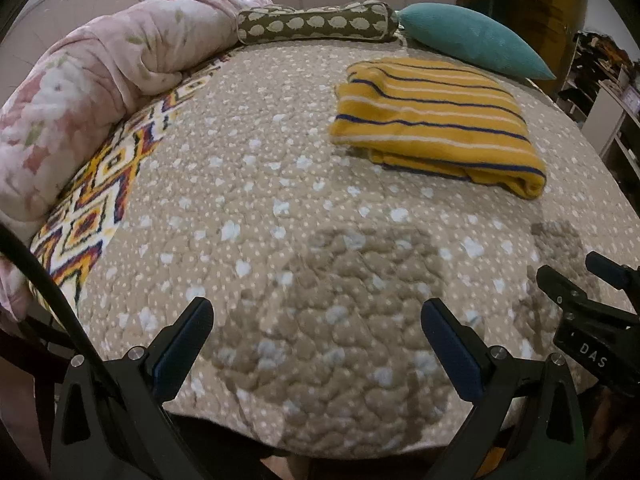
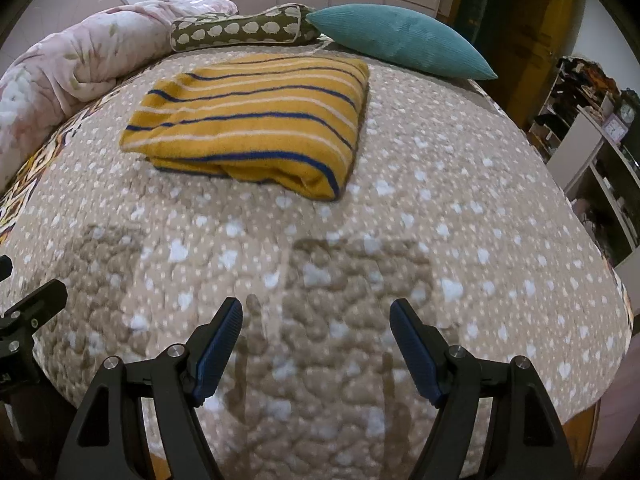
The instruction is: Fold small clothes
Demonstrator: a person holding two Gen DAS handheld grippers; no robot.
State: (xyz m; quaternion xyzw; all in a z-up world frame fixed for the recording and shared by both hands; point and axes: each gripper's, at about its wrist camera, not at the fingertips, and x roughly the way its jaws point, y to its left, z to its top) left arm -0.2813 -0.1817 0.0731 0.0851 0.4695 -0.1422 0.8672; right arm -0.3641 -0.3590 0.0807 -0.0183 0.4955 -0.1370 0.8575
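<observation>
A yellow garment with blue and white stripes (image 1: 432, 120) (image 2: 256, 120) lies folded into a flat rectangle on the beige dotted bedspread (image 1: 280, 240) (image 2: 440, 200). My left gripper (image 1: 316, 312) hovers open over bare bedspread near the bed's front edge, well short of the garment. My right gripper (image 2: 316, 312) is open too, nothing between its blue pads, also over bare quilt in front of the garment. The right gripper's fingertips (image 1: 560, 284) show at the right edge of the left wrist view; the left gripper's finger (image 2: 40, 296) shows at the left edge of the right wrist view.
A rolled pink floral blanket (image 1: 80, 92) lines the bed's left side. An olive patterned bolster (image 1: 316, 22) and a teal cushion (image 1: 476, 38) lie at the head. Shelves with clutter (image 2: 592, 140) stand to the right of the bed.
</observation>
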